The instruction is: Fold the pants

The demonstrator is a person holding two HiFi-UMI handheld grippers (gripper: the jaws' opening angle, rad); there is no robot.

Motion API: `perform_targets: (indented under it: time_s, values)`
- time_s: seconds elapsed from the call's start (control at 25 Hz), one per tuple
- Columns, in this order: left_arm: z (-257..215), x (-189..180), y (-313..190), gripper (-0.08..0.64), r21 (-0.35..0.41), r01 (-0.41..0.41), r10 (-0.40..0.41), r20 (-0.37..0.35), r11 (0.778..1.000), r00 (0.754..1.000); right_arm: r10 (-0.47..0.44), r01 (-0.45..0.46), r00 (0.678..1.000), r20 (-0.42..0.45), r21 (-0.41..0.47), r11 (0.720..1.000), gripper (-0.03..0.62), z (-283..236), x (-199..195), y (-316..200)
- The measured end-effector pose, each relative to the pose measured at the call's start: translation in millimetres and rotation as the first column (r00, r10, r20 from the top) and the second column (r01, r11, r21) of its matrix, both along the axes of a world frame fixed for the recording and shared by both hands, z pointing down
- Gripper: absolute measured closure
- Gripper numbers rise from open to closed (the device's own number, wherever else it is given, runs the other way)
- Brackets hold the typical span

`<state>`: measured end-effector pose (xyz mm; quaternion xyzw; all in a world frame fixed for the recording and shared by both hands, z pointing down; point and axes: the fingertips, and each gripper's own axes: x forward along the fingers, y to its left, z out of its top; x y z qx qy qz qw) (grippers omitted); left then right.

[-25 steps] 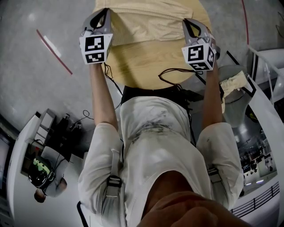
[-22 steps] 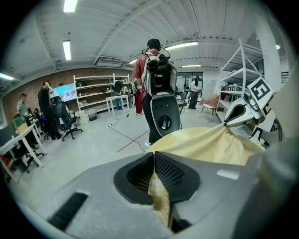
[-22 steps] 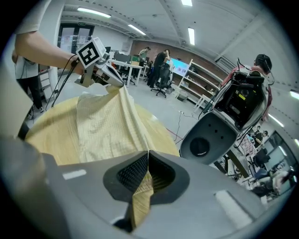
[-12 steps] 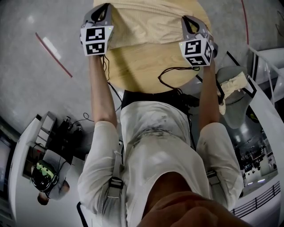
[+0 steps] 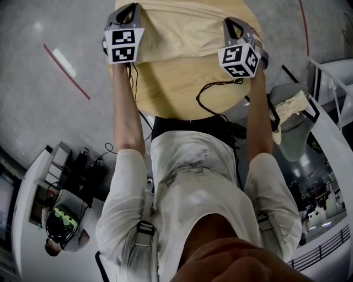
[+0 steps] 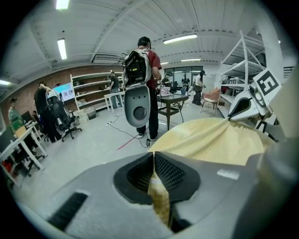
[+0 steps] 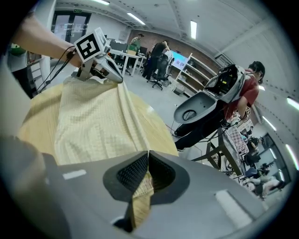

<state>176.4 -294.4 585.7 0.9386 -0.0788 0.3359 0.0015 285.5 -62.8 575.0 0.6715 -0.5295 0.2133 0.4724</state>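
Now, against the head view of 1 second ago, both grippers are seen farther up the picture, away from the person's body, and the pinched edge of the pants is carried with them over the round wooden table. The left gripper is clenched on 1 corner of the cloth, and the right gripper is clamped on the other; in each gripper view a strip of fabric is seen nipped between the pads. By this shift the held edge is judged to be laid out for a fold, with the release not yet made. The pants are pale yellow with a fine checked weave, draped over the far part of the table and pulled fairly taut between the 2 grips, with creases fanning from each.
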Motion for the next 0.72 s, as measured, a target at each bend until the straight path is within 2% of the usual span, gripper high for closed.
perform_targets:
  time_s: [0.28, 0.56, 0.72]
  values:
    - [15, 6, -5, 0.526, 0.019, 0.012, -0.013, 0.027, 1.000, 1.000, -0.008, 0.007, 0.999, -0.053, -0.022, 1.000, 0.560, 11, 4, -5]
    - [11, 4, -8, 0.486, 0.016, 0.033, -0.033, 0.017, 0.999, 0.999, 0.007, -0.009, 0.997, -0.080, -0.029, 1.000, 0.532, 12, 9, -6]
    - [1, 2, -7, 0.471, 0.008, 0.046, -0.046, -0.017, 0.999, 0.999, 0.012, -0.014, 0.995, -0.098, -0.016, 1.000, 0.506, 5, 10, -5]
